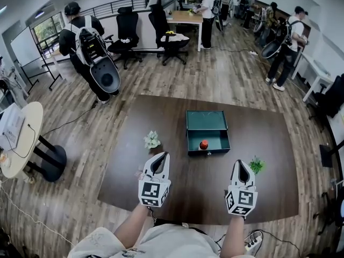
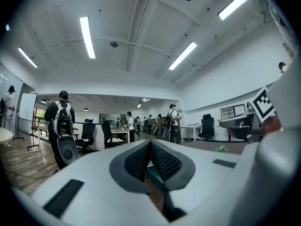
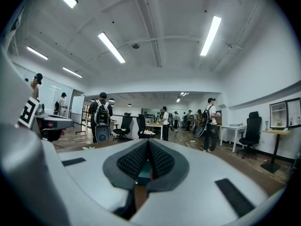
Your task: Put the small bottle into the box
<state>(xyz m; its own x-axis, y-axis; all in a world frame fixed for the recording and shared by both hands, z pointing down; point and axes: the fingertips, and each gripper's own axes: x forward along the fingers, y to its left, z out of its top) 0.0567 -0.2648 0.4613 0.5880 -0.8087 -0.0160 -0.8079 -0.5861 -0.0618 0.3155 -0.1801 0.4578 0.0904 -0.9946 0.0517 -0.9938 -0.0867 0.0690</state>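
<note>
A dark green box (image 1: pixel 207 131) stands open on the brown table (image 1: pixel 134 160), and a small red-capped bottle (image 1: pixel 203 144) stands inside it near the front wall. My left gripper (image 1: pixel 158 159) hovers above the table's near side, left of the box, jaws shut with nothing between them. My right gripper (image 1: pixel 241 169) hovers to the box's right and nearer to me, jaws shut and empty. In the left gripper view the closed pads (image 2: pixel 151 160) frame a sliver of the green box (image 2: pixel 155 175). The right gripper view shows closed pads (image 3: pixel 148 159) with the box (image 3: pixel 142 173) glimpsed beneath them.
A small white plant (image 1: pixel 152 140) sits left of the box, and a small green plant (image 1: pixel 257 165) sits close to my right gripper. Several people stand around the room beyond the table, with office chairs (image 1: pixel 127 34) and desks at the back. A round white table (image 1: pixel 21 138) is at the left.
</note>
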